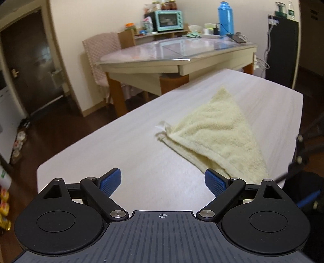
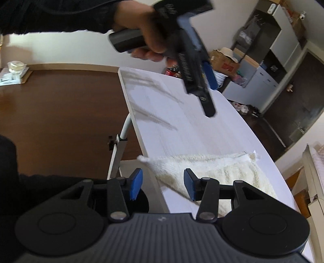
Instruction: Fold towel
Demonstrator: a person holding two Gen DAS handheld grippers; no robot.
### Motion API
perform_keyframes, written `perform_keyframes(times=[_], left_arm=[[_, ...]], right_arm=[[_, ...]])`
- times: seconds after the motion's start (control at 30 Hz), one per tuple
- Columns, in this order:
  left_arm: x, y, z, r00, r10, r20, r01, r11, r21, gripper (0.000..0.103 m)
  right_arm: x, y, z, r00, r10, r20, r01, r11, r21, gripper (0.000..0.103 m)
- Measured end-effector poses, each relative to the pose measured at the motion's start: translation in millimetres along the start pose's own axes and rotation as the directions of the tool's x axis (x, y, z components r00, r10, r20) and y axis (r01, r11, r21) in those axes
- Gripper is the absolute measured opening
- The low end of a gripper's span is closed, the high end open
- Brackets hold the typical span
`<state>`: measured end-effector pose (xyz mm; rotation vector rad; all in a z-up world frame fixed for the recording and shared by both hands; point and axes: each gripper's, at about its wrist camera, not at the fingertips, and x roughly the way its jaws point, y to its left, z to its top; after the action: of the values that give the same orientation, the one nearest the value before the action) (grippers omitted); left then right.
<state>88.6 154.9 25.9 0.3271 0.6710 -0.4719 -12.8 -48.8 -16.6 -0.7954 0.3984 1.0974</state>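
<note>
Pale yellow towel (image 1: 220,133) lay folded into a triangle on white table (image 1: 141,153), flat, toward the right side in the left wrist view; white tag stuck out at its left corner; long edge ran diagonally toward the near right

Left gripper (image 1: 163,182) hovered above bare tabletop just left of towel's near corner – jaws spread wide, nothing between blue pads (image 1: 110,182); right pad sat just beside towel's edge, contact impossible to tell

Right gripper (image 2: 163,187) hung over the table's near edge, jaws partly apart, nothing clamped; right-hand pad seen over towel, left pad past the table edge over dark floor; towel (image 2: 218,172) lay below, one corner poking over the table edge, tag at the far right corner

In right wrist view, blurred left gripper (image 2: 209,97) held in a hand (image 2: 149,38) with dark sleeve, angled down over bare table, well apart from towel

Behind: second table with glass top (image 1: 178,54), teal toaster oven (image 1: 169,20), blue flask (image 1: 225,18)
</note>
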Motion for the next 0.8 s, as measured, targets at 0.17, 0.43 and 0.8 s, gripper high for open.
perform_keyframes(times=[0.17, 0.43, 0.8], left_arm=[[18.2, -1.7, 15.4, 0.999, -0.047, -0.018, 0.047, 0.998, 0.047, 0.093], [48.6, -4.4, 31.0, 0.995, -0.094, -0.036, 0.097, 0.993, 0.073, 0.093], [78.1, -2.8, 43.2, 0.992, -0.108, -0.064, 0.113, 0.99, 0.088, 0.093]], right_arm=[[4.6, 21.5, 3.9, 0.998, -0.052, -0.037, 0.052, 0.999, -0.015, 0.044], [14.2, 26.7, 17.1, 0.994, -0.103, -0.045, 0.102, 0.995, -0.016, 0.041], [-5.2, 18.4, 16.4, 0.999, -0.034, -0.004, 0.034, 0.999, 0.032, 0.009]])
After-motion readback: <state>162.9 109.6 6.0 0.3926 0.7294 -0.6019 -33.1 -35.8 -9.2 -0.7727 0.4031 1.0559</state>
